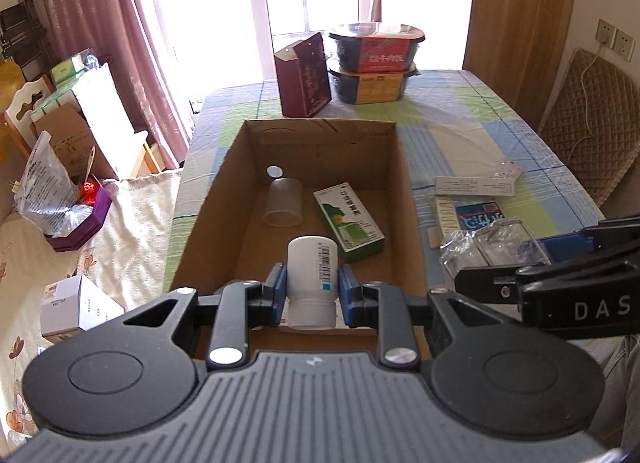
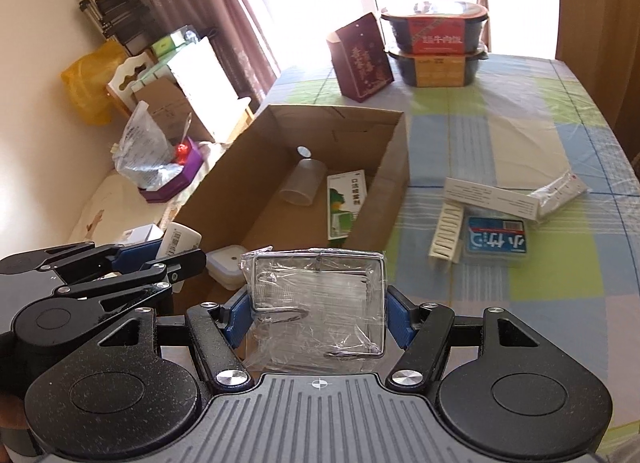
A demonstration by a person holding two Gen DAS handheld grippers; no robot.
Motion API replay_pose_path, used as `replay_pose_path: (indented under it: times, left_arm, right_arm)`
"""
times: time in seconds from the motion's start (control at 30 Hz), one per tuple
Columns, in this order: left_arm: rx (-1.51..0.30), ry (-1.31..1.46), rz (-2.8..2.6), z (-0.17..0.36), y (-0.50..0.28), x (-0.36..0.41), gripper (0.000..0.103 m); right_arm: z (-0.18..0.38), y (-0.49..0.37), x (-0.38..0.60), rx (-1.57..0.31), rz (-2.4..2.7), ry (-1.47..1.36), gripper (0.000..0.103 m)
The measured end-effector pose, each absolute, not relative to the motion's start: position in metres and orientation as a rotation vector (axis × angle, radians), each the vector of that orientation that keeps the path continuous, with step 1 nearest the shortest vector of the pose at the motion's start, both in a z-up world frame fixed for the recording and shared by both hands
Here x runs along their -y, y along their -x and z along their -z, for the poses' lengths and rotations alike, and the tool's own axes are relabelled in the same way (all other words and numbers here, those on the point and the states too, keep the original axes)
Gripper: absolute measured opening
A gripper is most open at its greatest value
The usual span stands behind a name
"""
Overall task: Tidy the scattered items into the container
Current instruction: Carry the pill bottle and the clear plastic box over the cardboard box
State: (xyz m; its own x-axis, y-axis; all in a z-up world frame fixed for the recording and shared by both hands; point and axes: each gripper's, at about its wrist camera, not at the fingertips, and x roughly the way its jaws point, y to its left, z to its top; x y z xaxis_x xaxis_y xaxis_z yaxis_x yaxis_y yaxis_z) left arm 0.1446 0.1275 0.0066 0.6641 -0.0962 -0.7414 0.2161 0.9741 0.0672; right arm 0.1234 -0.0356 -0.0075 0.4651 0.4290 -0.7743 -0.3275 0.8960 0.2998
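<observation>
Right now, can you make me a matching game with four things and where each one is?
Things:
1. white plastic bottle
2. clear wrapped packet with wire frame
3. green and white medicine box
4. blue flat pack

Places:
A. lying on the checked tablecloth
B. clamped in the right gripper
C. lying inside the brown cardboard box
D. clamped in the left gripper

Pairs: 1-D, 2-B, 3-C, 4-A

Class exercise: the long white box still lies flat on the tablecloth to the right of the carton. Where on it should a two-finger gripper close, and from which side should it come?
Probably from above, with the fingers across the narrow width of the long white box near its middle. It lies flat, too long to span endwise. Its right end touches a white tube, and a ribbed cream strip lies against its near edge, so keep left of centre.
</observation>
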Motion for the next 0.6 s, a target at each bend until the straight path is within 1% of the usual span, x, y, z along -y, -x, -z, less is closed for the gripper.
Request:
replay_pose_path:
  times: [0.33, 0.6]
  left_arm:
    - [-0.843, -0.164, 0.19, -0.003, -0.162, -0.149, 0.022]
    - [-0.892, -0.242, 0.257, 0.01, -0.205, -0.158, 0.022]
  right_arm:
    - [0.012, -0.133, 0.014, -0.987, -0.482, -0.107, 0.069]
    - [0.023, -0.148, -0.012, -0.997, -0.453, -0.112, 0.069]
